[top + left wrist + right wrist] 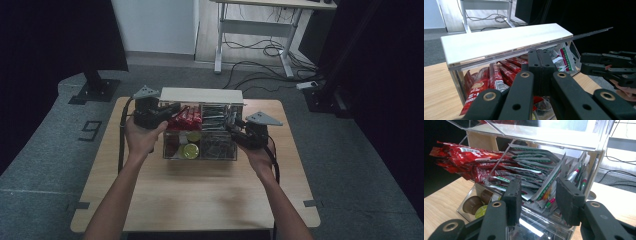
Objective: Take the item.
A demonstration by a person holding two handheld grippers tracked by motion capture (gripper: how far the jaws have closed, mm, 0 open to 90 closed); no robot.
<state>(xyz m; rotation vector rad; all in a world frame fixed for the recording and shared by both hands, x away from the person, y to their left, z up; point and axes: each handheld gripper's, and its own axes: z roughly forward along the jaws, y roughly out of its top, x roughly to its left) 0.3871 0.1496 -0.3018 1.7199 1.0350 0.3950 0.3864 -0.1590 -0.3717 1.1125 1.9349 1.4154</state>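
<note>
Clear organizer box [200,131] of sachets sits at the far middle of the table [200,195], a gripper at each side

Red sachets [469,160] fill its back left compartment, green-and-white packets [534,175] the back right, round pods [472,205] the front. The right gripper [539,195] has its jaws half open around the upright green-and-white packets, pads not pressing them. The left gripper [539,65], jaws shut together on nothing, points at the box beneath its raised white lid [504,42]
</note>
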